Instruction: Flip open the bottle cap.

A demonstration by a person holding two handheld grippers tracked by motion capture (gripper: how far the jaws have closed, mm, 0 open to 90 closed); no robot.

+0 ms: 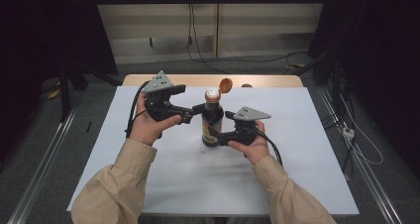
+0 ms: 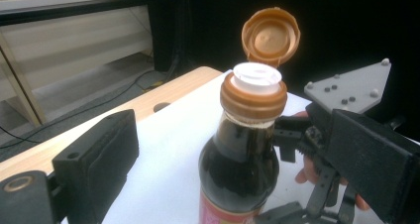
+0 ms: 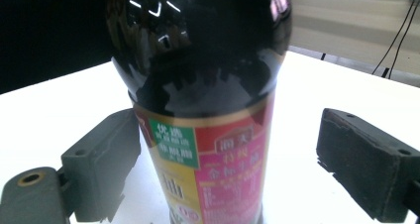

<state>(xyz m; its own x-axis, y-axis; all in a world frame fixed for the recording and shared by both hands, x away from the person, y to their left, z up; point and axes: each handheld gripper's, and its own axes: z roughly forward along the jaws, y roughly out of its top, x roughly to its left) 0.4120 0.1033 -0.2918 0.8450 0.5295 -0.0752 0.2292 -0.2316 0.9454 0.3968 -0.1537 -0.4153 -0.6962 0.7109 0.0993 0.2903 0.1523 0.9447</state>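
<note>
At centre frame in the high view the bottle [image 1: 212,125] stands upright on the white table [image 1: 307,184], its hinged cap [image 1: 226,84] flipped open. The right gripper [image 1: 224,136] brackets its label, jaws released, pads clear. Farther up, the left gripper [image 1: 194,113] is released beside the neck. Risk, I judge: nothing steadies the open bottle, so a nudge from either jaw could tip it and spill sauce.

One dark sauce bottle [image 1: 212,122] with its one orange flip cap [image 1: 226,84] is standing between two grippers on one table [image 1: 307,174].
</note>
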